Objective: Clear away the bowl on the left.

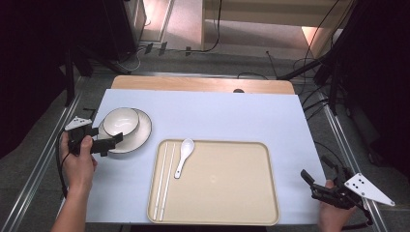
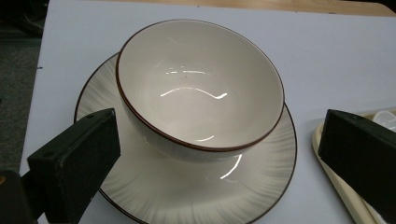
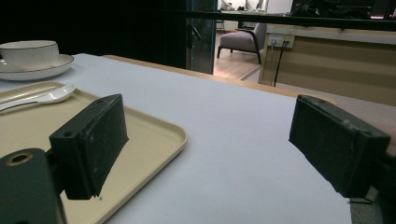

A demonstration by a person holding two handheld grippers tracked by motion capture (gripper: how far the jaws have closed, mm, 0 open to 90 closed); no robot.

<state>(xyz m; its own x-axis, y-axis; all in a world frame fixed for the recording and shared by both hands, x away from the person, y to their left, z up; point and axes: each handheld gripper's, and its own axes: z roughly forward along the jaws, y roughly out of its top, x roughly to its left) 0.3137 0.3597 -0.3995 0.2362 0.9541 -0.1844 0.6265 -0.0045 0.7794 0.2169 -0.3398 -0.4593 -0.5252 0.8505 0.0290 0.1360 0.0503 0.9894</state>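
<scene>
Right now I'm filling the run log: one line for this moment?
left gripper: open, at bowl on plate | right gripper: open, idle

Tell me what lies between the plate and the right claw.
In the high view, the tray lies between the plate and the right claw, carrying a spoon and chopsticks.

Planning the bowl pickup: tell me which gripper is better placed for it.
Left. The left gripper is open beside the plate that carries the bowl; the right gripper is past the tray.
</scene>
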